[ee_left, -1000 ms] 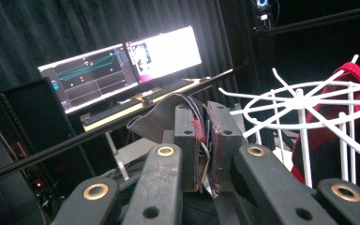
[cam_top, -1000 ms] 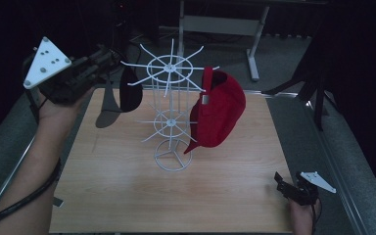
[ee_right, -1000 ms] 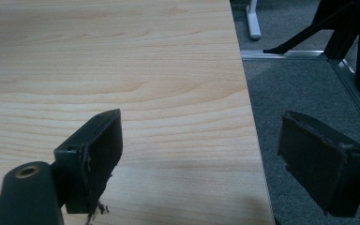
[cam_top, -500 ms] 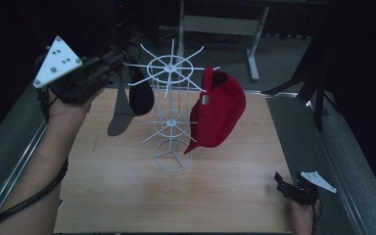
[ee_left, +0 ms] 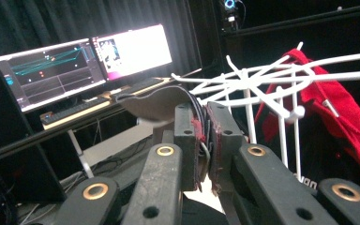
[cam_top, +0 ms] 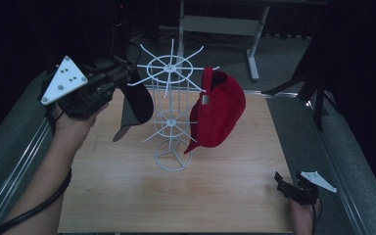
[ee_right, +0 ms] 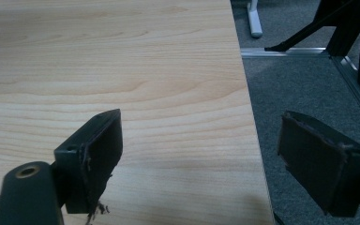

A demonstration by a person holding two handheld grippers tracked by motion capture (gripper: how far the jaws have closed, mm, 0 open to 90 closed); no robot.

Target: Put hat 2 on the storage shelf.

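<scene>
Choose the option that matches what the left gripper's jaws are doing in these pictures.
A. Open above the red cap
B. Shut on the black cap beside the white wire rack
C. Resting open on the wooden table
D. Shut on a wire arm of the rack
B: the left gripper has its jaws pinched together on the black cap, held up beside the white wire rack.

Table (cam_top: 127,196) – pale matt wood grain; rack (cam_top: 171,98) – glossy white wire; red cap (cam_top: 220,110) – soft cloth.
</scene>
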